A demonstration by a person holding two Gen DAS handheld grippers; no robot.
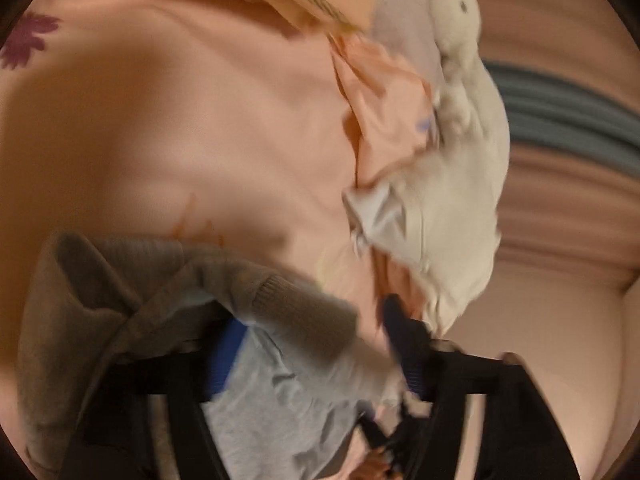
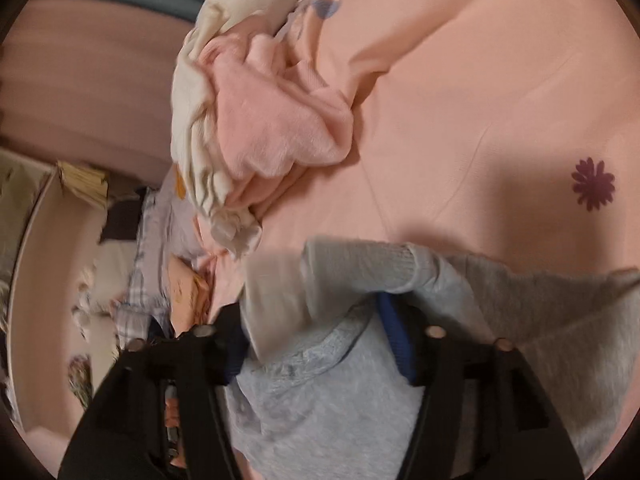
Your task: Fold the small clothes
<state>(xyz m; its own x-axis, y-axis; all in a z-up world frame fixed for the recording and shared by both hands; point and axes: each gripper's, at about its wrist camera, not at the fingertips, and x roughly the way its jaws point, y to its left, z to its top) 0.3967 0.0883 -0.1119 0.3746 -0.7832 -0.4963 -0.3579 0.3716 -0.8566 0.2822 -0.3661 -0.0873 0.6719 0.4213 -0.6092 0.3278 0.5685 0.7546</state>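
Pink bedsheet (image 2: 460,92) underneath; grey garment (image 2: 332,392) lying between spread jaws of both hand-held grippers (image 1: 316,364) (image 2: 320,344), neither clamping.

My grey sweatshirt (image 2: 332,392) is soft matt knit, cuffs ribbed; the pink bedsheet (image 2: 480,92) smooth cotton-like cloth.

Probably a home bedroom – pink flowered bedsheet (image 2: 480,100), plush toy (image 1: 460,12), heaped clothes (image 2: 248,128)

Left gripper (image 1: 316,356): black frame, blue ribbed pads (image 1: 230,354), crossbar, round pale fastener head. Right gripper (image 2: 320,344): same black build, blue pads (image 2: 394,338), four pale round screw heads (image 2: 435,332) along top
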